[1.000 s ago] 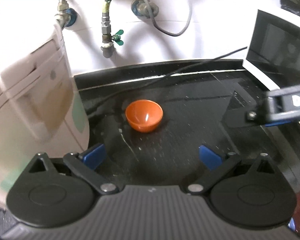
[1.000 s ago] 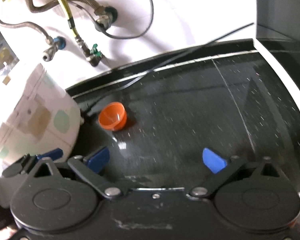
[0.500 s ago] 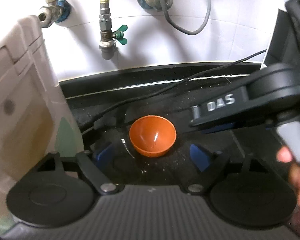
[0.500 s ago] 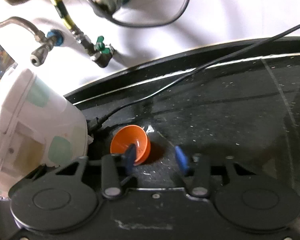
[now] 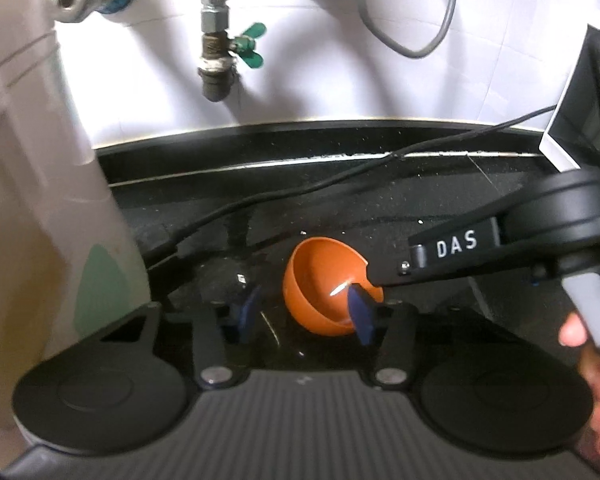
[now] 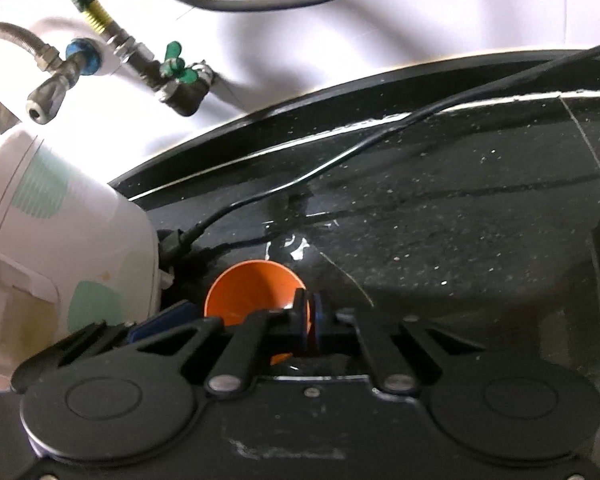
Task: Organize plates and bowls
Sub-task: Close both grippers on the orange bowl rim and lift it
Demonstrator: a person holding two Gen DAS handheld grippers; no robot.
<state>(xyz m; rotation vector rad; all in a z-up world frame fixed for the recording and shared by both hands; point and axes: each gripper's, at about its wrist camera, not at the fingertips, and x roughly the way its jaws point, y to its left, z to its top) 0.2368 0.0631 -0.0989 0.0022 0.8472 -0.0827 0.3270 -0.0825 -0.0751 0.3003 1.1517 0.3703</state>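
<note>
Both grippers are black plastic: the left gripper (image 5: 302,310) has 2 blue-padded fingers (image 5: 359,312), round hubs, silver pivot screws and a ribbed grey body, while the right gripper (image 5: 374,278) bears white "DAS" lettering.

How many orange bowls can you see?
1. The orange bowl sits tilted on the black counter beside the white appliance, its rim pinched by the right claw.

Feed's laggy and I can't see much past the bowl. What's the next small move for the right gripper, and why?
Probably lift it gently. The right gripper is shut on the rim of the orange bowl, which sits tilted on the black counter. The left gripper, whose jaws have just been closing, is not gripping it, so the right alone carries.
</note>
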